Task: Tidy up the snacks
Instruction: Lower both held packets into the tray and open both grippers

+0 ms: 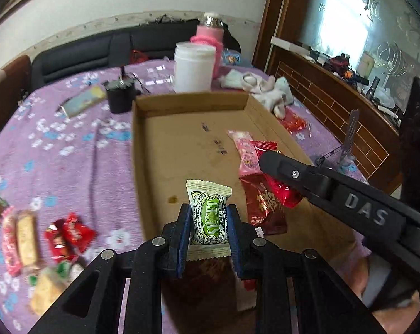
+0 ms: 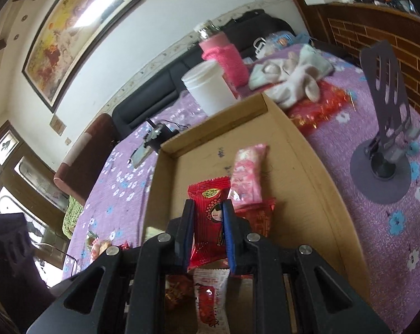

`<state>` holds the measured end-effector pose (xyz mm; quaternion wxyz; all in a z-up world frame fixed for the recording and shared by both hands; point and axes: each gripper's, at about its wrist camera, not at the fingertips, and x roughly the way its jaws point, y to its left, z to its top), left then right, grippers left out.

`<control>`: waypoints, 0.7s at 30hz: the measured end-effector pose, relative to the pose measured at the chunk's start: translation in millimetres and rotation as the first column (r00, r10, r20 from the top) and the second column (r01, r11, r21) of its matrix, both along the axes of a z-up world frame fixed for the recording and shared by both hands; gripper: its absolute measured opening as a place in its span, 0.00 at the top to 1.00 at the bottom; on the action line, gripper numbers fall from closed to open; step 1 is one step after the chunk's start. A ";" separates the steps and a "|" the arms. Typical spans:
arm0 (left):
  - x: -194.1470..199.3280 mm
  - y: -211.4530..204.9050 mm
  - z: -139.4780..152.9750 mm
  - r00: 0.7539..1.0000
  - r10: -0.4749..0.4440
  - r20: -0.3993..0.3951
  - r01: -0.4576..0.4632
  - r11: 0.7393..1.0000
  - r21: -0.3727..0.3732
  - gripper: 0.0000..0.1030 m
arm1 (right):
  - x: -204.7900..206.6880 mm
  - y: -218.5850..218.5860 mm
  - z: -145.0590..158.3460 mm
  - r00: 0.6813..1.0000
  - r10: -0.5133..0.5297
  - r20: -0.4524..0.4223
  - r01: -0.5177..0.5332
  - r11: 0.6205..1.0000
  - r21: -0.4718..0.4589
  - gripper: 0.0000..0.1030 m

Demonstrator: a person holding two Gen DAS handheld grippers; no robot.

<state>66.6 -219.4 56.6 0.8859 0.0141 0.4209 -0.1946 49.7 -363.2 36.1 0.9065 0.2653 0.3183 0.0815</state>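
A cardboard tray [image 1: 194,103] on a purple flowered surface [image 1: 79,150] takes in snacks from two hand-held tools at once. The left claw [image 1: 208,222] is clamped on a white-and-green candy [image 1: 208,217] just above the tray's near end; the right claw [image 2: 208,229] is clamped on a red packet [image 2: 210,220] printed with a cartoon girl's face, low over the tray's right side. Already in the tray, along its right wall, lie a pink packet [image 2: 247,175] and a dark red packet [image 1: 261,208]. More snacks [image 1: 43,236] wait on the cloth well left of the tray, and a white jar [image 1: 194,66] stands just behind its far wall.

To do this step well, each wrapper probably ought to be lowered near the tray floor before the pads part, so that nothing bounces over the low walls. The green candy would sit best in the bare left half of the tray, apart from the red pile. With the right tool's arm [image 1: 349,203] reaching across the tray's right side, the two claws risk knocking together unless one lets go and backs out first.

That arm bears the raised letters "DAS". The green wrapper's lettering is too small to read; the dark red packet carries gold characters that cannot be made out.
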 end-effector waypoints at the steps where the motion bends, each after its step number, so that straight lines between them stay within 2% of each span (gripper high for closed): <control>1: 1.5 -1.1 -4.4 1.000 -0.005 -0.007 0.005 1.000 -0.001 0.75 | 0.9 0.0 -2.1 1.000 0.003 -0.010 -0.003 1.000 0.006 0.82; 11: -8.1 -1.6 -12.5 0.998 -0.053 0.030 0.053 0.999 0.008 0.74 | 8.9 16.7 -14.3 0.998 0.031 -0.063 -0.034 0.999 -0.040 0.82; 21: -11.2 -2.3 -11.7 0.997 -0.056 0.054 0.055 0.998 0.024 0.74 | 8.2 19.2 -16.1 0.997 0.030 -0.072 -0.033 0.998 -0.048 0.81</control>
